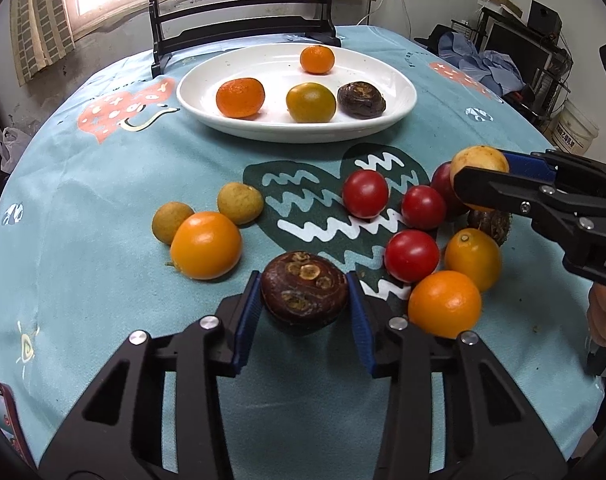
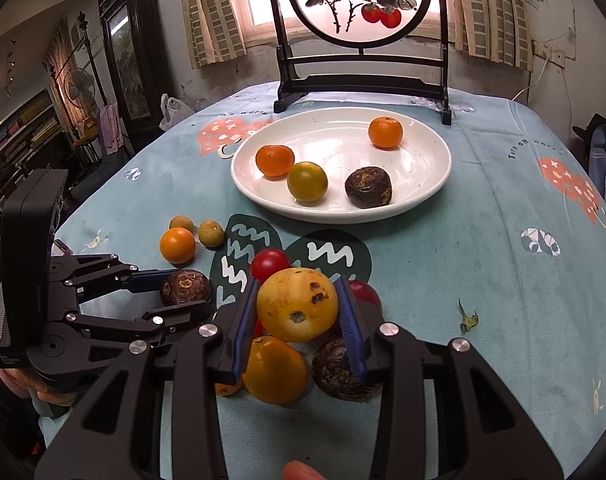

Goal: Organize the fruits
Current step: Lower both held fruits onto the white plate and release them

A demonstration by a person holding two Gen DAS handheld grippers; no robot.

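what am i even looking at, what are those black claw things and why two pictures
The claws are two hand-held grippers, one in each hand of a person, no robot arm. Each carries a camera looking along its fingers, hence two pictures.

The left wrist view shows the left gripper clamped on a dark brown water chestnut. The right wrist view shows the right gripper clamped on a spotted yellow fruit, raised above the pile.

A blue tablecloth holds loose oranges and a red tomato among others. The white plate already holds four fruits.
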